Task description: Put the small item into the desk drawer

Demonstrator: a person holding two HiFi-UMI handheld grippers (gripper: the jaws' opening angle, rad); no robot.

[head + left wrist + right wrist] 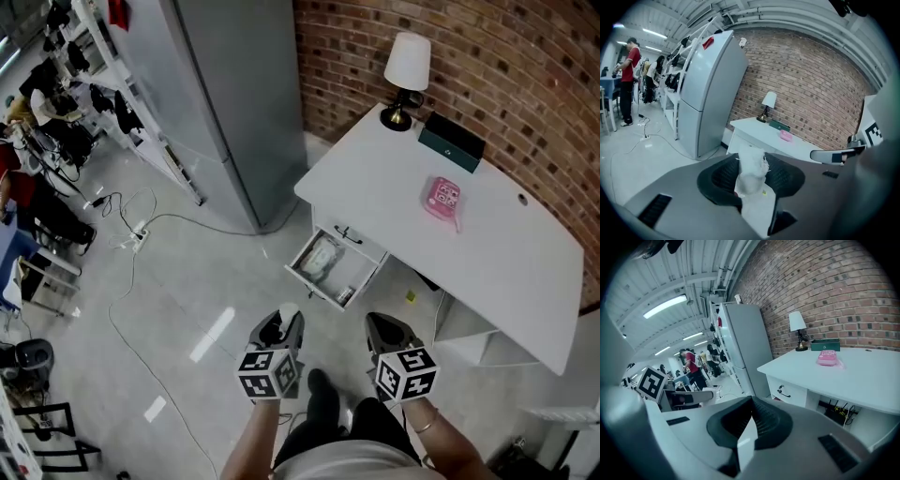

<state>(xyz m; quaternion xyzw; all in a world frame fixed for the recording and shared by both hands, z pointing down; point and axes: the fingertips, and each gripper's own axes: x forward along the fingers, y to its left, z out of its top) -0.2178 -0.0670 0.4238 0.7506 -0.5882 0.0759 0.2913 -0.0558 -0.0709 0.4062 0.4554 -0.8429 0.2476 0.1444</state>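
Note:
My left gripper is shut on a small white crinkled packet, whose top sticks up between the dark ribbed pads. In the head view the packet shows as a white tip at the jaws. My right gripper is beside it, its jaws together on nothing. Both are held low over the floor, a short way in front of the white desk. Its drawer stands pulled out, with a pale packet inside.
On the desk stand a white lamp, a dark green box and a pink item. A tall grey fridge is left of the desk, against the brick wall. Cables lie on the floor at the left. People stand far off.

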